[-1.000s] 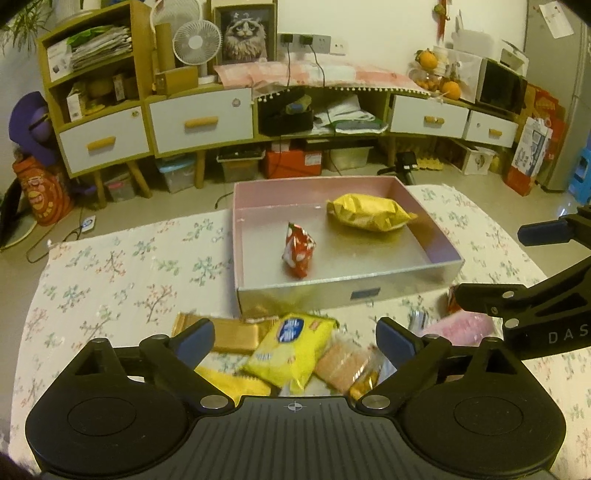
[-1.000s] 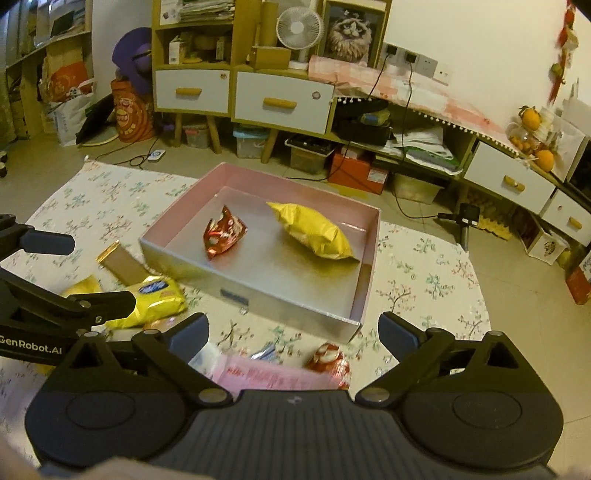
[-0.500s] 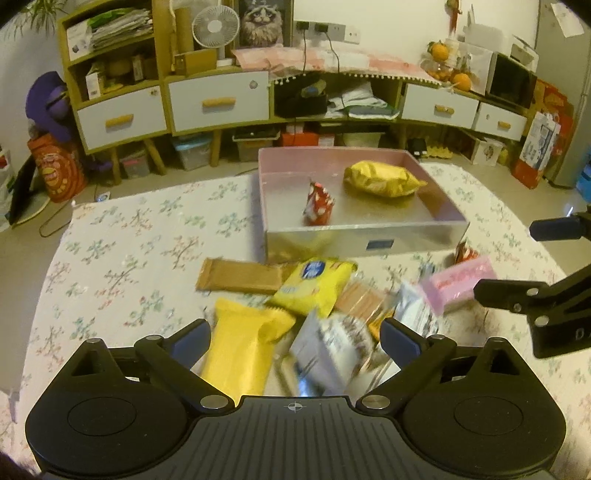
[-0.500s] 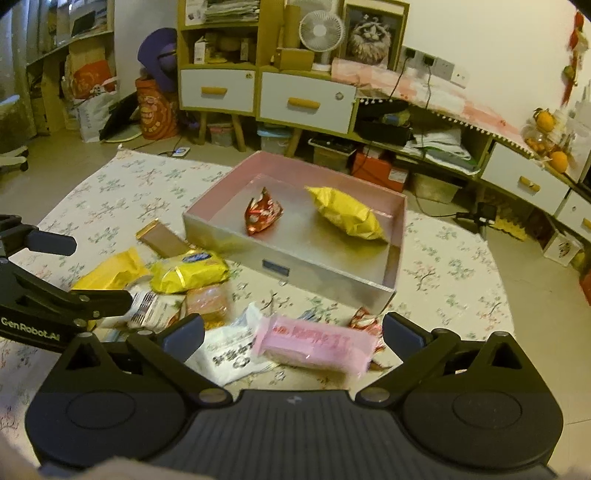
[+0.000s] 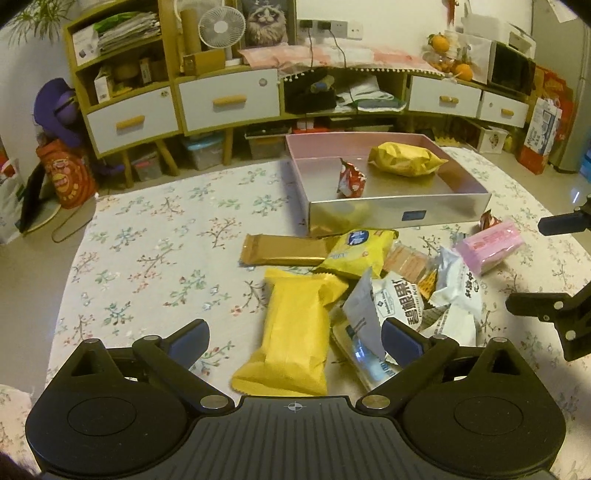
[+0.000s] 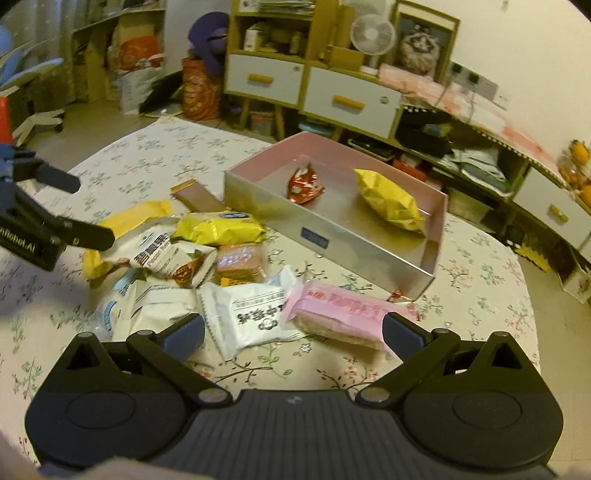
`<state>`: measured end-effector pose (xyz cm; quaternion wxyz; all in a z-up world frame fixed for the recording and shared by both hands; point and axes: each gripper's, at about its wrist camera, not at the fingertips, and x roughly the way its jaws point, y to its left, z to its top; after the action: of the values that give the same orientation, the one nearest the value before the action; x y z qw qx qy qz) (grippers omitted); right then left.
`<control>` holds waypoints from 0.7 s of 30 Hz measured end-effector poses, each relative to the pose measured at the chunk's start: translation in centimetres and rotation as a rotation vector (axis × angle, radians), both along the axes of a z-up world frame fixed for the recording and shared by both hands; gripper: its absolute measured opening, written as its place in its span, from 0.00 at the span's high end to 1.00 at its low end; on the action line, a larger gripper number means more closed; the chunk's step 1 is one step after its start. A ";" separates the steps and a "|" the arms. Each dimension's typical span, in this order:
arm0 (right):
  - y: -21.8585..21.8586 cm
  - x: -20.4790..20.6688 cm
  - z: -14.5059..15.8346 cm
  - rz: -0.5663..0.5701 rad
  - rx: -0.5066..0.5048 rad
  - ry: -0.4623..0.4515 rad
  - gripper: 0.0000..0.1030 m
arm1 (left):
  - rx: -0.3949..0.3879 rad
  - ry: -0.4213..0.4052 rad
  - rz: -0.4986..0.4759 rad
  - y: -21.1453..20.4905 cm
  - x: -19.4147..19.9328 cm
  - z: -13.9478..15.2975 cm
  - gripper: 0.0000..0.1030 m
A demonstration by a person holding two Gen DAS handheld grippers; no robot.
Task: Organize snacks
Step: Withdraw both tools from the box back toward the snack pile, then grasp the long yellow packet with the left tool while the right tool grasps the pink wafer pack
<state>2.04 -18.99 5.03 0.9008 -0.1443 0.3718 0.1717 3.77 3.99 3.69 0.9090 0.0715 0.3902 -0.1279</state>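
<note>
A pink-and-silver box (image 5: pixel 399 214) (image 6: pixel 332 240) on the floral tablecloth holds a yellow bag (image 5: pixel 404 159) (image 6: pixel 388 201) and a small red packet (image 5: pixel 350 181) (image 6: pixel 304 184). In front of it lies a pile of snacks: a long yellow pack (image 5: pixel 291 332), a brown bar (image 5: pixel 284 250), a yellow biscuit pack (image 5: pixel 356 253) (image 6: pixel 219 229), white packets (image 6: pixel 255 314) and a pink pack (image 5: pixel 489 245) (image 6: pixel 347 308). My left gripper (image 5: pixel 295 341) is open and empty above the long yellow pack. My right gripper (image 6: pixel 291 334) is open and empty just before the pink pack.
Low cabinets with drawers (image 5: pixel 229 99), shelves, a fan (image 5: pixel 221 27) and floor clutter stand behind the table. The tablecloth left of the pile (image 5: pixel 155 251) is bare. The table's far right edge (image 6: pixel 524 288) drops to the floor.
Both grippers have drawn back and up from the box, so the whole snack pile has come into view. Both stay open and empty.
</note>
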 end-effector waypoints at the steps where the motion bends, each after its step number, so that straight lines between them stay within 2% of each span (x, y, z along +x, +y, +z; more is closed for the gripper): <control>1: 0.1 -0.1 -0.1 0.009 0.000 0.003 0.00 | -0.001 0.000 -0.003 0.1 -0.1 0.0 0.03; 8: 0.4 0.3 -0.6 0.001 0.007 0.059 0.02 | 0.001 -0.001 -0.039 0.5 -0.4 0.1 0.03; 14: -1.2 1.0 -0.5 -0.020 -0.021 0.053 0.02 | -0.001 0.042 -0.073 1.4 -0.2 -0.4 0.03; 21: -2.8 2.4 -1.3 -0.002 -0.136 0.031 0.05 | 0.044 0.075 -0.061 1.9 0.8 -2.2 0.03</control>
<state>4.41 -21.78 3.69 0.8833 -0.2024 0.3965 0.1474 4.52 5.92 1.49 0.8876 0.0985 0.4243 -0.1496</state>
